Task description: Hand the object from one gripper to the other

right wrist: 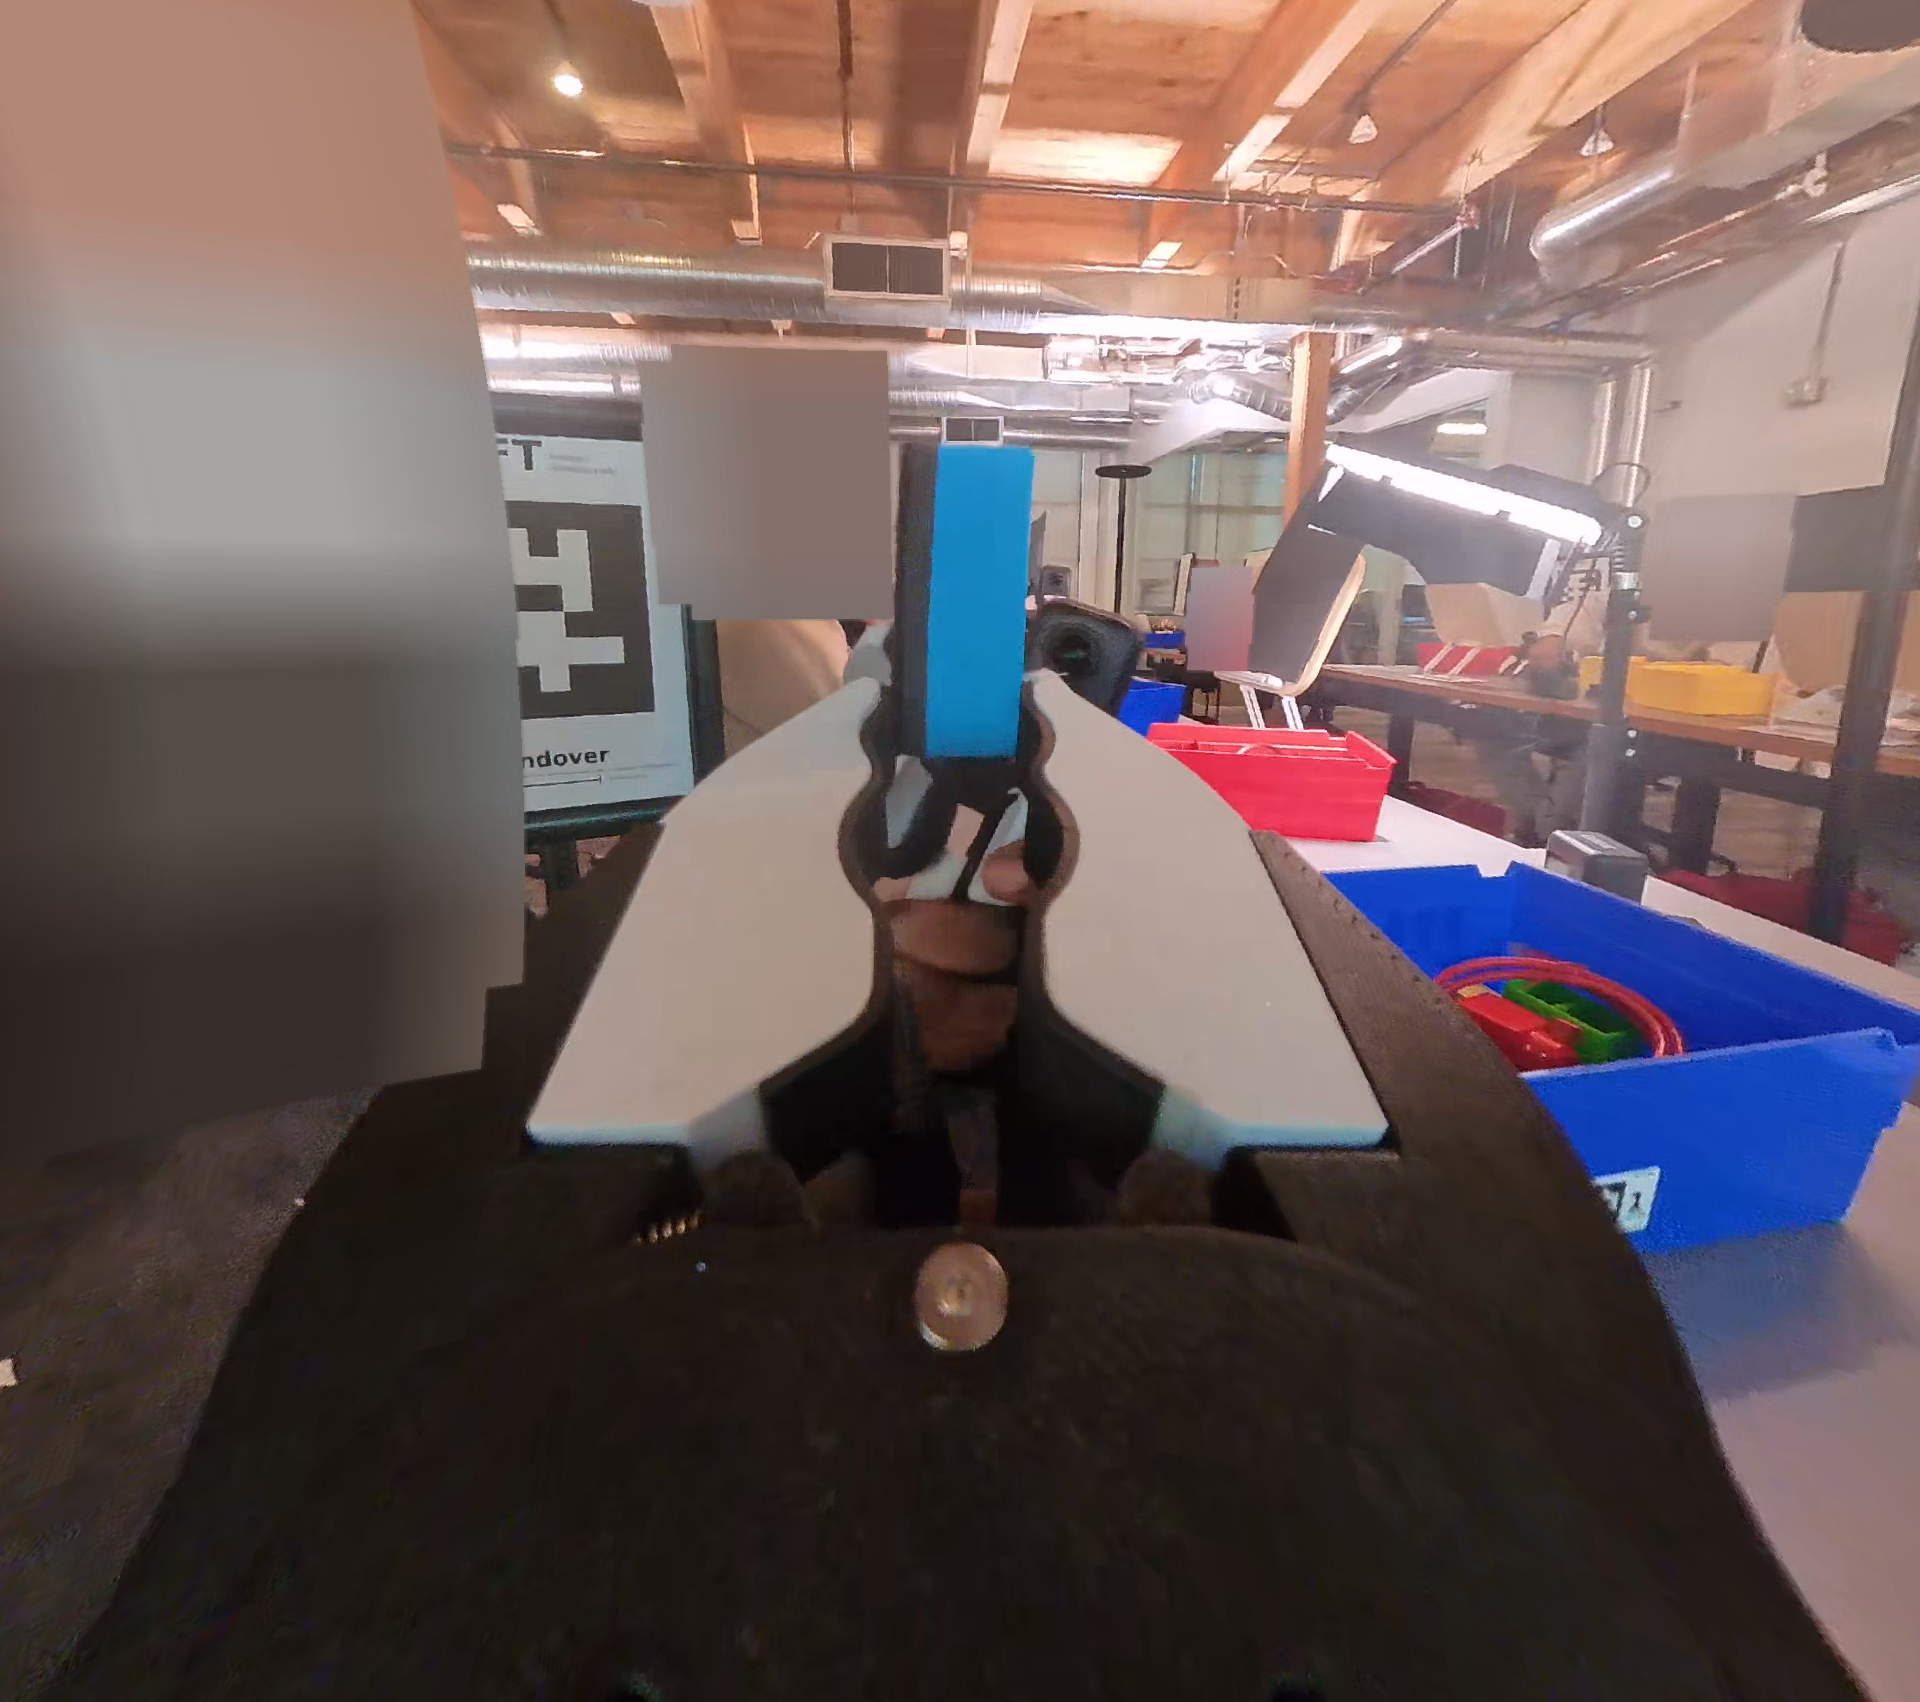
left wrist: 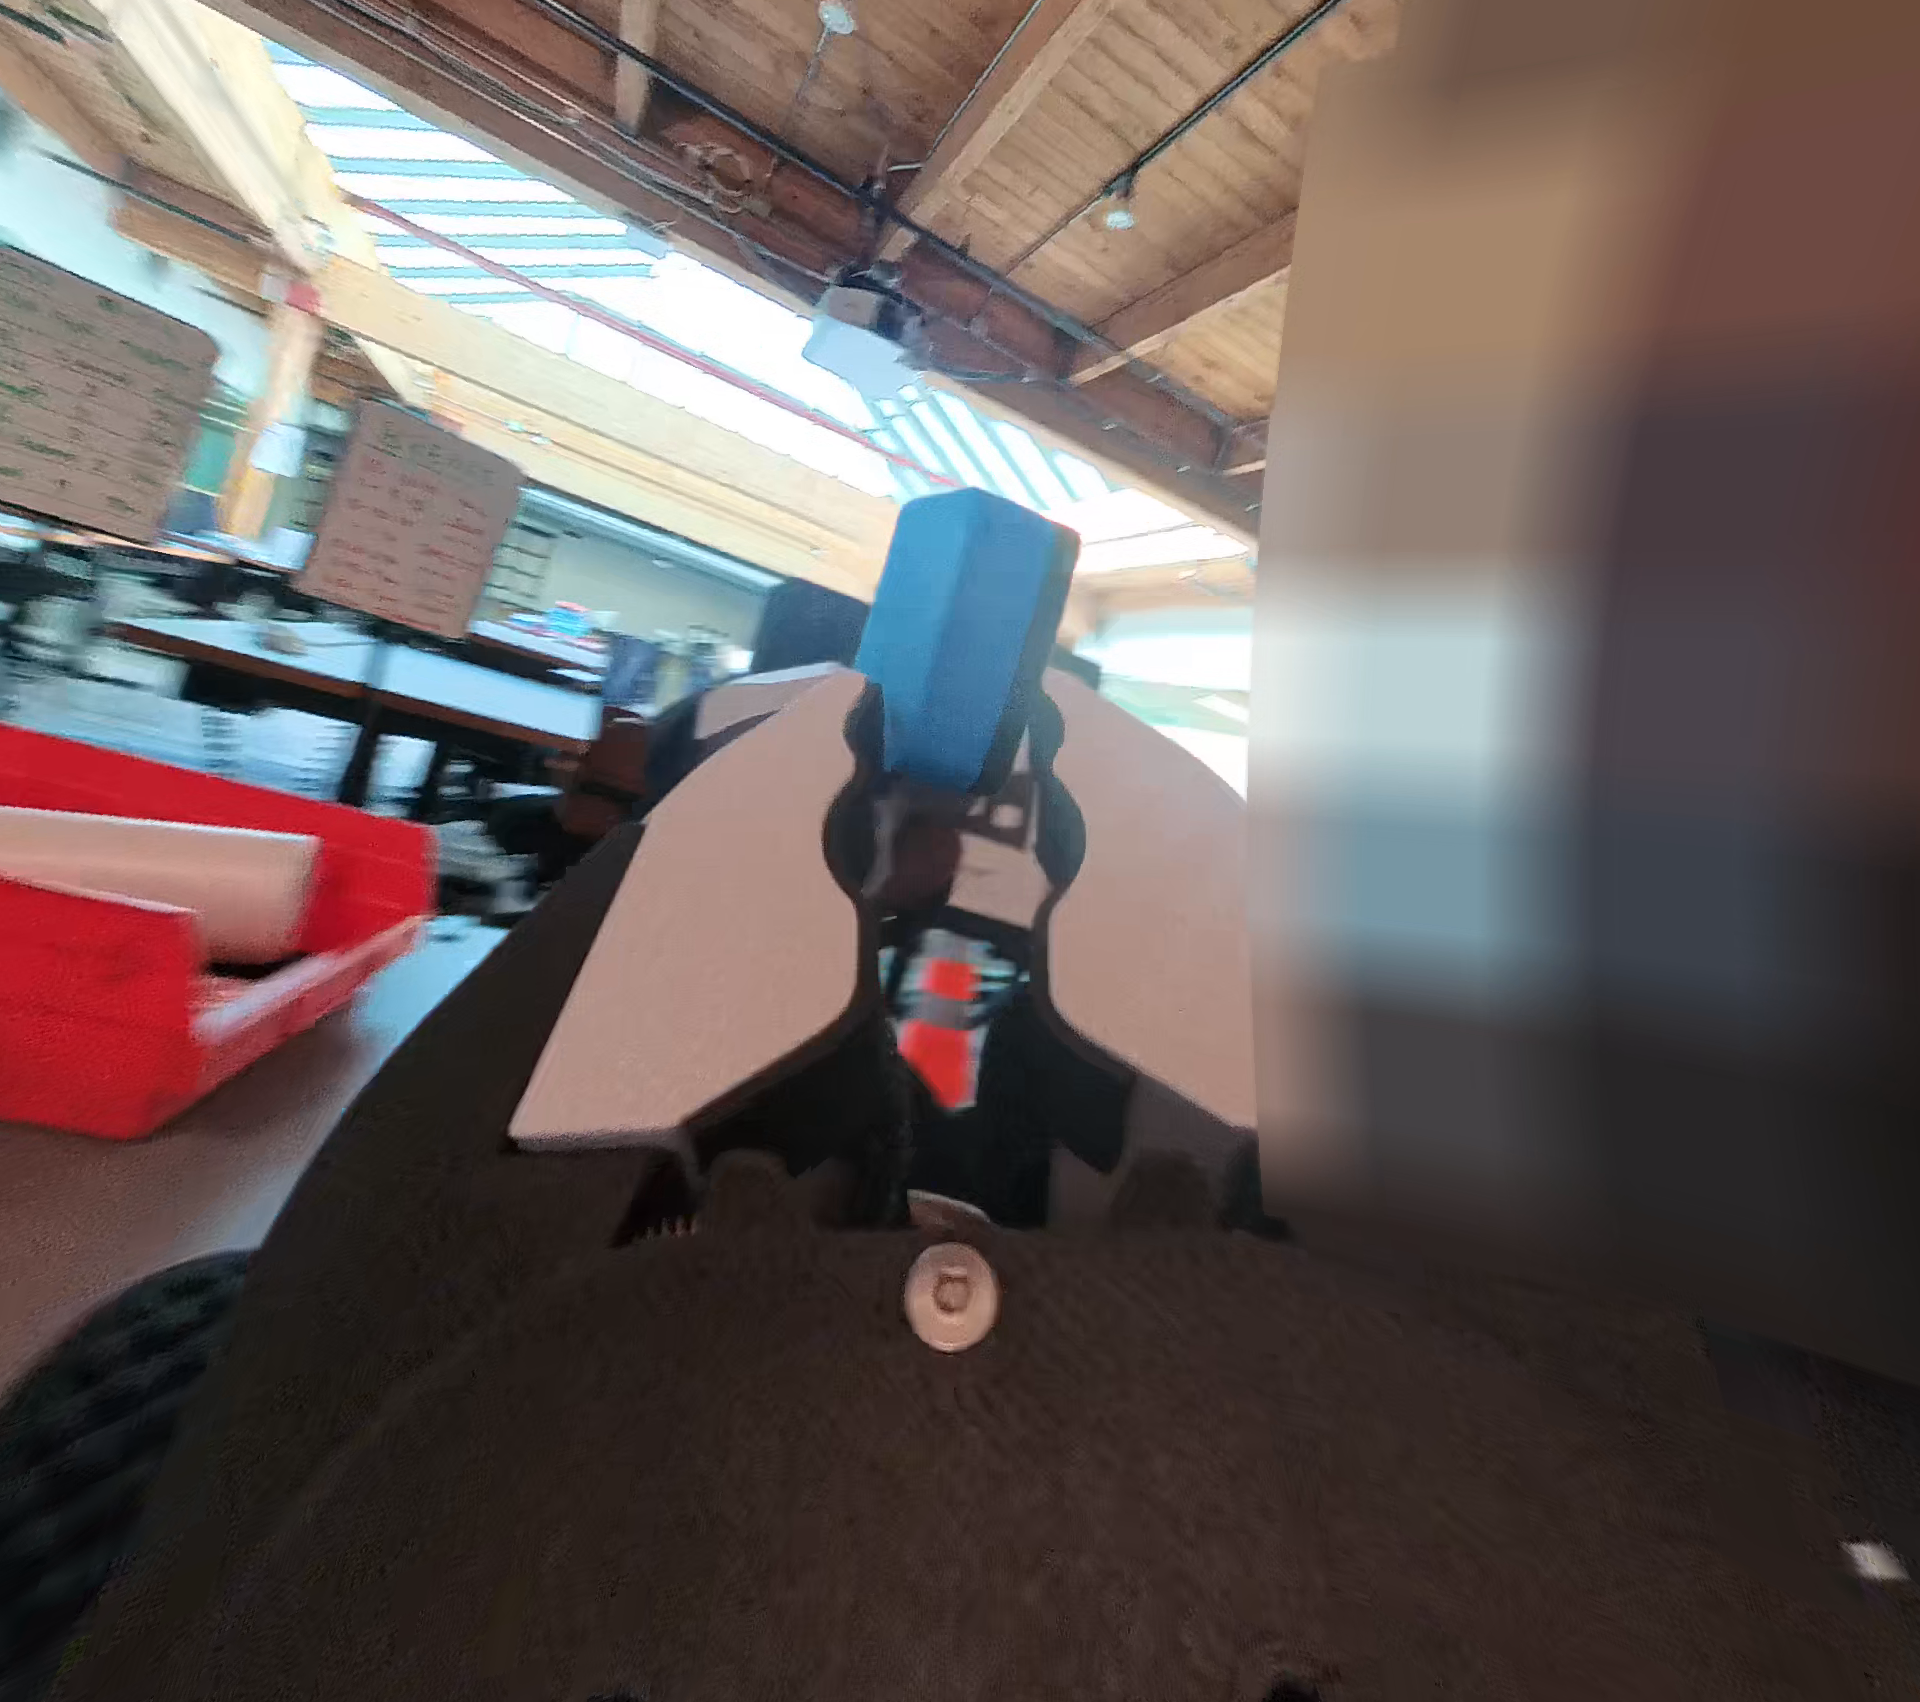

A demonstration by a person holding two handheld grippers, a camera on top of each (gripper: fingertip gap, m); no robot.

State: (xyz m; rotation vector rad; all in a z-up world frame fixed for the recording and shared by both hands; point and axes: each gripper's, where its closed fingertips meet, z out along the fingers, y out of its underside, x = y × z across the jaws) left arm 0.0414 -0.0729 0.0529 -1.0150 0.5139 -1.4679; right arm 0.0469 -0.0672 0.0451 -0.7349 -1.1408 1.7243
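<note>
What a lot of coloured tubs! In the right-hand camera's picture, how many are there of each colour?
Blue: 2, the large blue bin nearby and the small blue bin farther back.
Red: 1, the red bin; far red shapes are too small to tell.
Yellow: 1, the yellow bin.
Total: 4 bins.

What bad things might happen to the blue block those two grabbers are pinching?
1. The right gripper and the left gripper both seem to pinch only the bottom end of the blue block. It could slip out if one opens too soon.
2. In the left wrist view the block leans sideways, so a tug might twist it loose.
3. If it drops, it may tumble into the blue bin nearby.
</note>
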